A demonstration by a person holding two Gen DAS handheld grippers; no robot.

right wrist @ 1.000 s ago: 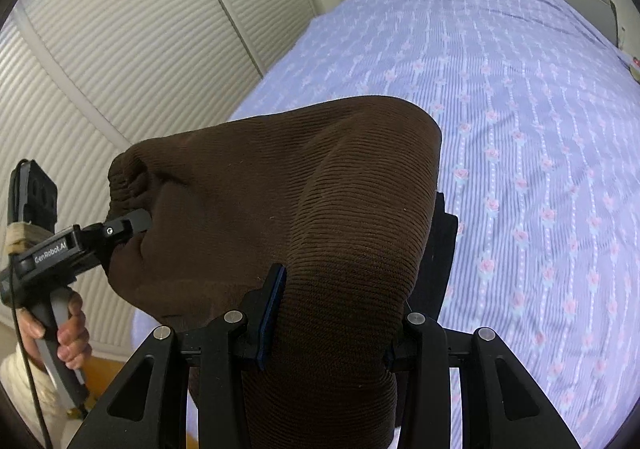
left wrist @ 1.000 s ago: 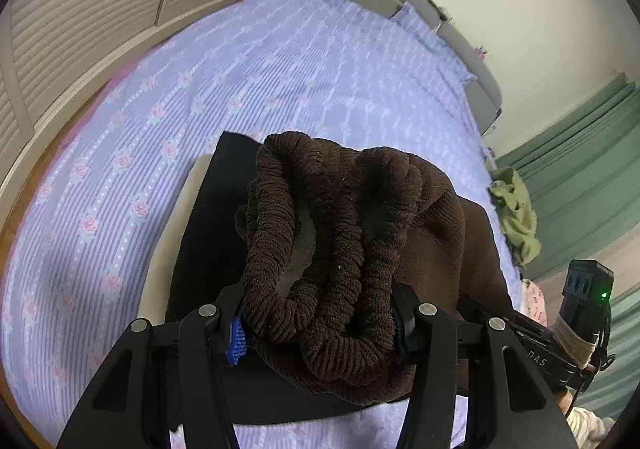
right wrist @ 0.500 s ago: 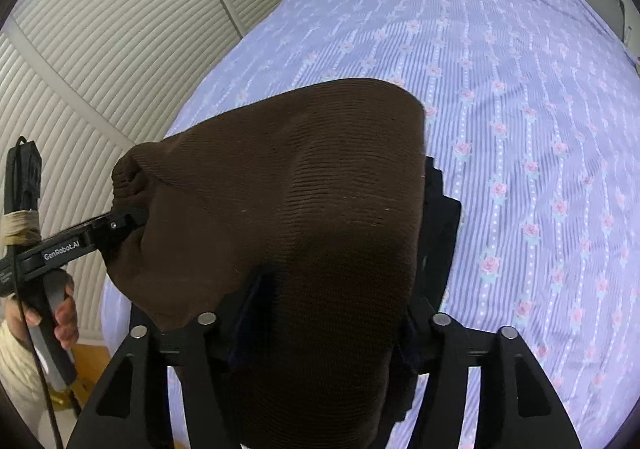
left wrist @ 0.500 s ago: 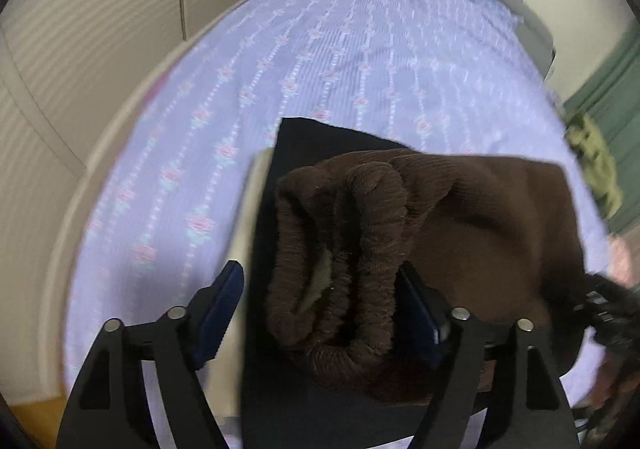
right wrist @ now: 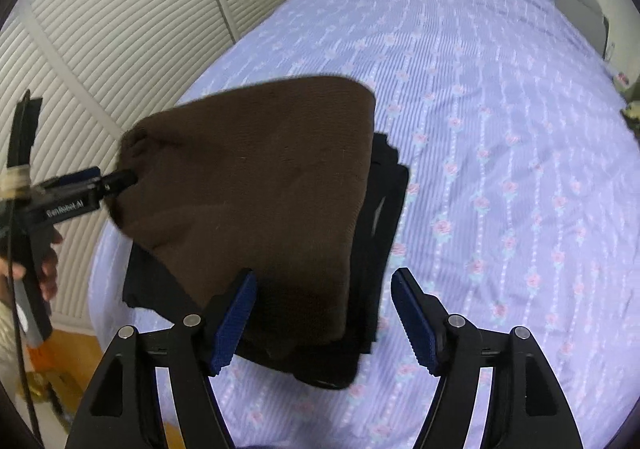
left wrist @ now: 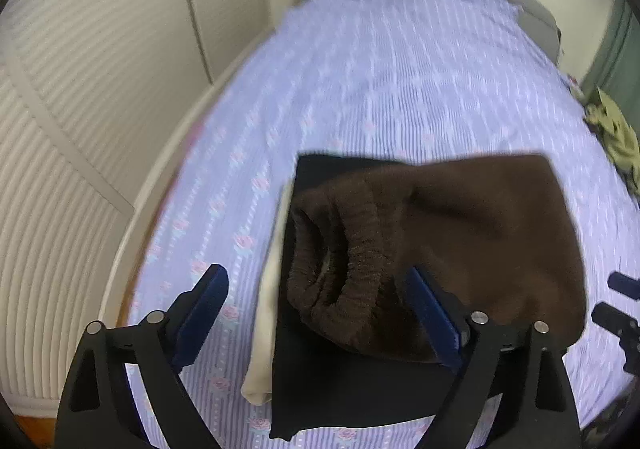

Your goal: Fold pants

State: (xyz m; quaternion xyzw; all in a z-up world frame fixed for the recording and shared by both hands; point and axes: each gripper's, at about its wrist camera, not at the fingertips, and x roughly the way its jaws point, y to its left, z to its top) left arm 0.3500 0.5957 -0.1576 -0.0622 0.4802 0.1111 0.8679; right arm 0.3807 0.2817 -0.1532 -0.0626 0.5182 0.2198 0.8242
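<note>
Now both grippers, left gripper (left wrist: 320, 313) and right gripper (right wrist: 324, 313), gape empty around brown pants (right wrist: 256, 185).

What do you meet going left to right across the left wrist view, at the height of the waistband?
Louvered doors → bedsheet → cream garment edge → brown pants → green cloth at the far right edge.

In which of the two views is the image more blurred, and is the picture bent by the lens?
The left wrist view is the softer one: the bedsheet pattern smears and the brown pants edges look fuzzy. In the right wrist view the rose print stays mostly crisp, and the brown pants outline is fairly sharp. Both views are fisheye: the bed edges and wardrobe slats curve, with dark corners.
</note>
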